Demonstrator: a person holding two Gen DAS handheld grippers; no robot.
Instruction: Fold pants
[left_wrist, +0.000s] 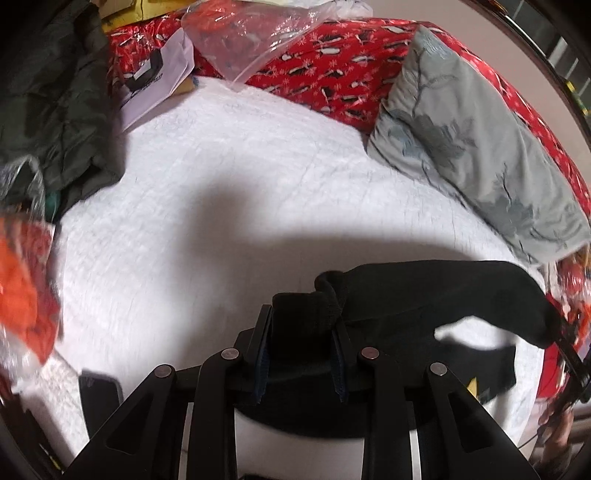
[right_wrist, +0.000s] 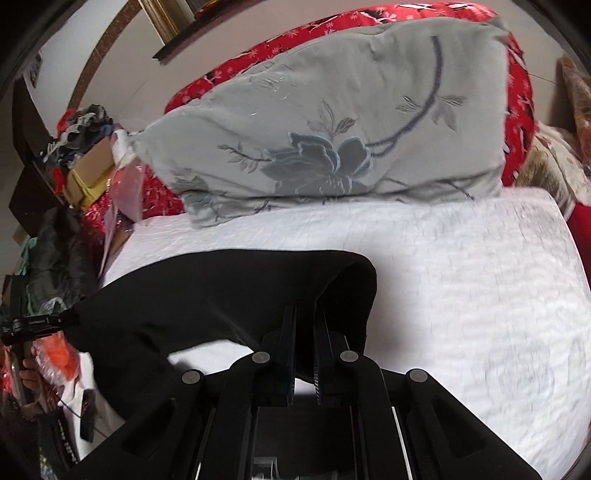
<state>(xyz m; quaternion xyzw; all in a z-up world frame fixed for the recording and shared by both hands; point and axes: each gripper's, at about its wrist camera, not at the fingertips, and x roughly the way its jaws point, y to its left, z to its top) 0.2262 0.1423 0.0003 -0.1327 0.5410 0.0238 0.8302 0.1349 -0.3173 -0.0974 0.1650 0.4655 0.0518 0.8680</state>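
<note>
L gripper (left_wrist: 301, 343): clamping a thick bunched bit of the pants (left_wrist: 424, 295), looks like the ribbed band, wedged btwn both pads at 6 o'clock of its own view.
R gripper (right_wrist: 304, 347): squeezing down nearly closed on a thin fold of the same cloth, pads pinching it at 6 o'clock in the R view.
Pants: hanging as a black span btwn the two grippers, sagging in the middle w/ a gap of white showing under the sag; more black cloth is lying on the bed (left_wrist: 221, 166) below the L gripper. Running off toward 3 o'clock in the L view, toward 9 o'clock in the R view.
Bed: white quilt, mostly bare in the centre, so there's room to lay the fold.
Pillow (right_wrist: 332, 129): grey, flowered, sitting at 12 o'clock in the R view, 2 o'clock in the L.
Clutter: plastic bag (left_wrist: 251, 33) at 12 o'clock, dark jacket (left_wrist: 55, 110) at 10, orange cloth (left_wrist: 26, 284) at 9, all in the L view.
Step, my guess: carrying one end of the pants over to fold them.
Risk 1: R grip is on a thin edge only; a tug from the L side could be pulling it out, dropping that corner.
Risk 2: uneven grips, thick vs thin, so the fold could be landing skewed or w/ a twist.
Risk 3: swinging too far toward 12 could be draping cloth on the pillow.
Risk 4: trailing cloth dragging the quilt, bunching underneath.
</note>
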